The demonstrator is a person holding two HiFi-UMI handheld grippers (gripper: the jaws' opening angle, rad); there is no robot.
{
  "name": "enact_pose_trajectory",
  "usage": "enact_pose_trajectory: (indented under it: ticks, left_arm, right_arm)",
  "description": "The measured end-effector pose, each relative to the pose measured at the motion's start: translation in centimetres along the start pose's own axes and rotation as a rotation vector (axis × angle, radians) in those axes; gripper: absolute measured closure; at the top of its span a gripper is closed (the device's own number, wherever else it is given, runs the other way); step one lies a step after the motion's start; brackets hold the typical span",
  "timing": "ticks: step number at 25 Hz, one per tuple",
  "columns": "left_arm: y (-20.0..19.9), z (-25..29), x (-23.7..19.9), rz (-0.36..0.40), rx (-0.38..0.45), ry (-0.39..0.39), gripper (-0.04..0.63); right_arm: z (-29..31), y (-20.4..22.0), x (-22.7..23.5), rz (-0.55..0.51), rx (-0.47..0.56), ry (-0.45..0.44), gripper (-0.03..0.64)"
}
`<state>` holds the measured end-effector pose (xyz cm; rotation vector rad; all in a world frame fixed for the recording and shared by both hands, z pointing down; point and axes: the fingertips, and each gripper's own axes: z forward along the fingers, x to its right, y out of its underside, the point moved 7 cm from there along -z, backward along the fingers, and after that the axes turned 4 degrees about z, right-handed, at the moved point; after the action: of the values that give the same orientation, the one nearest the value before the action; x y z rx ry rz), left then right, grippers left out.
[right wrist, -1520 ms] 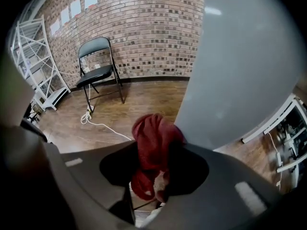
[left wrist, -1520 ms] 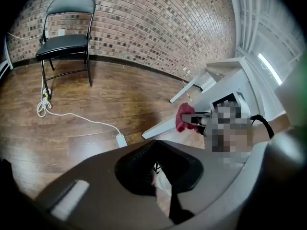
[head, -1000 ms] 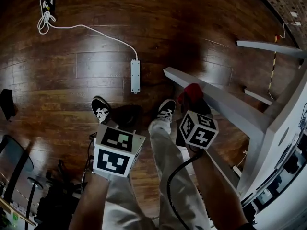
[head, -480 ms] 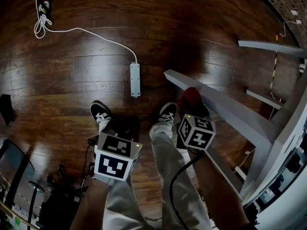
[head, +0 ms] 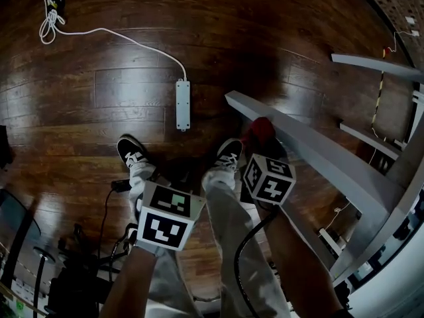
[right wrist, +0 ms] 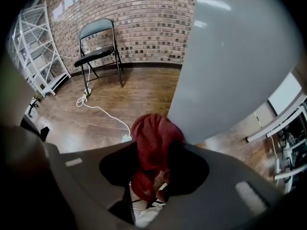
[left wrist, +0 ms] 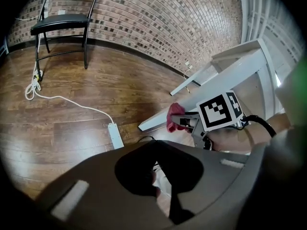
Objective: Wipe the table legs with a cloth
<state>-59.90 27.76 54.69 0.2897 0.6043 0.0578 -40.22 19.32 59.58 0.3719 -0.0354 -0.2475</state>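
A slanted grey table leg (head: 311, 154) runs from the floor up to the right. A red cloth (head: 260, 130) is pressed against its upper face near the lower end. My right gripper (head: 262, 144) is shut on that cloth, with its marker cube just behind. In the right gripper view the cloth (right wrist: 152, 143) bunches between the jaws of the right gripper (right wrist: 156, 155), touching the leg (right wrist: 230, 56). My left gripper (head: 162, 201) hangs to the left over the person's legs, away from the table. In its own view the left gripper (left wrist: 158, 150) is shut and holds nothing.
A white power strip (head: 180, 105) with a cable (head: 106, 32) lies on the dark wood floor ahead. The person's shoes (head: 132, 156) stand below the grippers. More table legs and a crossbar (head: 371, 65) rise at right. A folding chair (right wrist: 98, 42) stands by the brick wall.
The right gripper and cloth have crept slightly toward the lower end of the leg. The left gripper has hardly moved. The person's left foot has shifted a little leftward.
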Motion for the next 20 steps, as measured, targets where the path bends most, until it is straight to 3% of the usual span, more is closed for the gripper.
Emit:
enact_pose_trajectory:
  ticks: [5, 10, 20]
  left_arm:
    - [0.4, 1.5, 1.3, 0.024, -0.023, 0.043, 0.594]
    - [1.5, 3.1, 1.5, 0.0, -0.042, 0.067, 0.594]
    - [0.7, 4.3, -1.3, -0.048, -0.014, 0.042, 0.594]
  right_arm:
    - [1.5, 0.5, 0.2, 0.001, -0.01, 0.007, 0.474]
    - [3.1, 1.1, 0.2, 0.005, -0.027, 0.012, 0.474]
    - [5.8, 2.1, 0.1, 0.027, -0.044, 0.023, 0.472]
